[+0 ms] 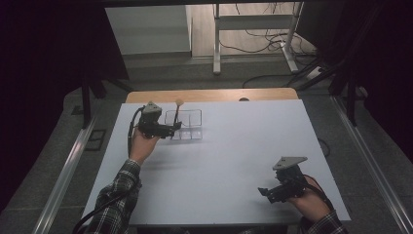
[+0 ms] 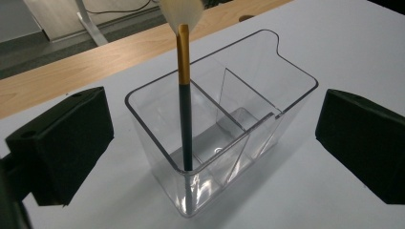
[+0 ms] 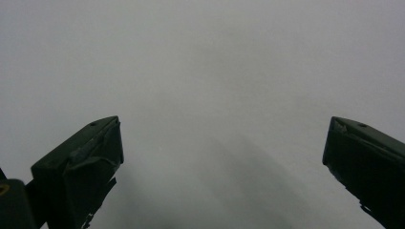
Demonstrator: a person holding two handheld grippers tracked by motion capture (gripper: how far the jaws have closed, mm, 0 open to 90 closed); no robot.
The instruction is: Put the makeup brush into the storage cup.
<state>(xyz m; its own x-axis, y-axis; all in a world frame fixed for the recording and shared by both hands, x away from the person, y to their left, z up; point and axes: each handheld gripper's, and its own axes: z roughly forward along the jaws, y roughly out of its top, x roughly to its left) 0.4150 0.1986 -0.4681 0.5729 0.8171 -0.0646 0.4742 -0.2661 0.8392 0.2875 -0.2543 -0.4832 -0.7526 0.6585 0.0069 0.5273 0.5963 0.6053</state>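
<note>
Lab-like recording space: white table [image 1: 224, 161], black curtains [image 1: 44, 58], floor cables [image 1: 265, 41], metal frame legs [image 1: 216, 44].

I am working over a white board [image 1: 234, 161] that is lying on a wooden tabletop [image 1: 209, 95], whose far edge is peeking out beyond it. Past that, a white metal frame [image 1: 216, 44] is standing on the floor, with dark cables [image 1: 263, 41] trailing around its legs. Metal rails [image 1: 63, 180] are running along both sides of me.

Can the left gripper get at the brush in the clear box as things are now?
Probably yes. The left gripper is open, its jaws on either side of the box. The brush stands upright above the rim, nothing blocking it.
</note>
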